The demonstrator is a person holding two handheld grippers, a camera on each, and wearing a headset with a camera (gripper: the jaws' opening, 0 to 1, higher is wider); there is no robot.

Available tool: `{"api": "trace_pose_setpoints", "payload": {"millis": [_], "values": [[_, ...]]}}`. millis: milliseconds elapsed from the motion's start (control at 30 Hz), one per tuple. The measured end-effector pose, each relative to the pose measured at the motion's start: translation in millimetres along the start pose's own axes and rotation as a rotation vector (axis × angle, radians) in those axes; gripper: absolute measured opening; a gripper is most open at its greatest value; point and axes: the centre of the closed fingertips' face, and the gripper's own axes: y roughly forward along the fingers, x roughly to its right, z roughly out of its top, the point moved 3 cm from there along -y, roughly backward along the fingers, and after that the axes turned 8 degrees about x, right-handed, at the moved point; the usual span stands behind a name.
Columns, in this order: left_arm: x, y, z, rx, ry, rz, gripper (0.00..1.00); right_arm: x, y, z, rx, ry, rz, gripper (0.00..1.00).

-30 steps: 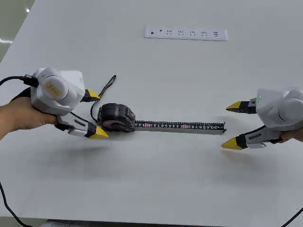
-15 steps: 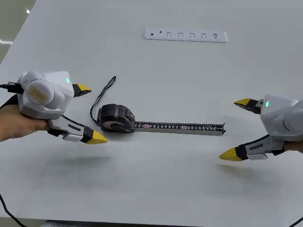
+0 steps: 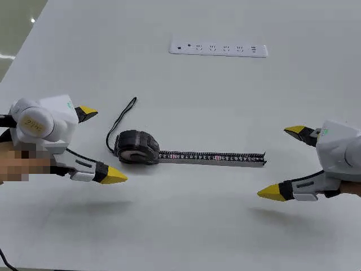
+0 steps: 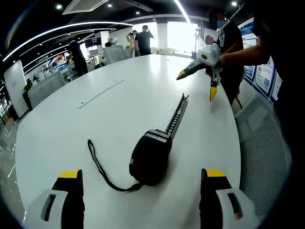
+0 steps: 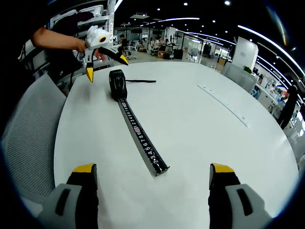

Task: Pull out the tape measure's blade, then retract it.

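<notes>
A black tape measure [image 3: 137, 147] lies on the white table [image 3: 186, 226], with its blade [image 3: 211, 157] pulled out to the right and flat on the surface. A black wrist strap [image 3: 119, 119] curls behind the case. My left gripper [image 3: 101, 144] hovers open just left of the case and touches nothing. In the left gripper view the case [image 4: 150, 156] sits ahead between the open jaws. My right gripper [image 3: 281, 161] is open a little right of the blade's hook end. In the right gripper view the blade [image 5: 140, 136] runs away from its jaws toward the case [image 5: 116, 78].
A white power strip [image 3: 218, 48] lies at the far side of the table. The table's near edge runs close below both grippers. People stand in the office beyond the table in the left gripper view.
Both grippers have drawn back from the tape measure, the left to the left of the case, the right away from the blade's end. The blade stays extended.
</notes>
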Motion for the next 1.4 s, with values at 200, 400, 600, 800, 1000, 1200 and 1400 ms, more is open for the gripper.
{"api": "trace_pose_setpoints", "payload": {"millis": [200,400,600,800,1000,1200,1400], "values": [[-0.9,-6.9,-2.6,-0.015,-0.033,0.078,1.00,-0.3,-1.7,8.1,0.026,0.032,-0.049,0.99],[9.8,-11.2,-1.9,0.008,-0.094,0.103,1.00,-6.7,-5.5,17.3,0.057,0.053,-0.081,0.98],[17.6,-13.8,-0.3,0.019,-0.141,0.132,1.00,-11.9,-8.6,19.8,0.075,0.092,-0.116,0.98],[21.8,-17.3,3.8,0.032,-0.160,0.180,1.00,-17.1,-11.9,21.5,0.085,0.113,-0.136,0.98],[26.0,-22.0,6.7,0.060,-0.206,0.242,1.00,-20.5,-18.9,28.0,0.102,0.134,-0.172,0.98],[34.5,-22.5,10.2,0.065,-0.247,0.269,1.00,-27.3,-21.2,28.7,0.079,0.165,-0.211,0.96],[41.3,-26.8,14.2,0.069,-0.267,0.313,1.00,-36.5,-23.2,33.8,0.095,0.188,-0.234,0.96]]}}
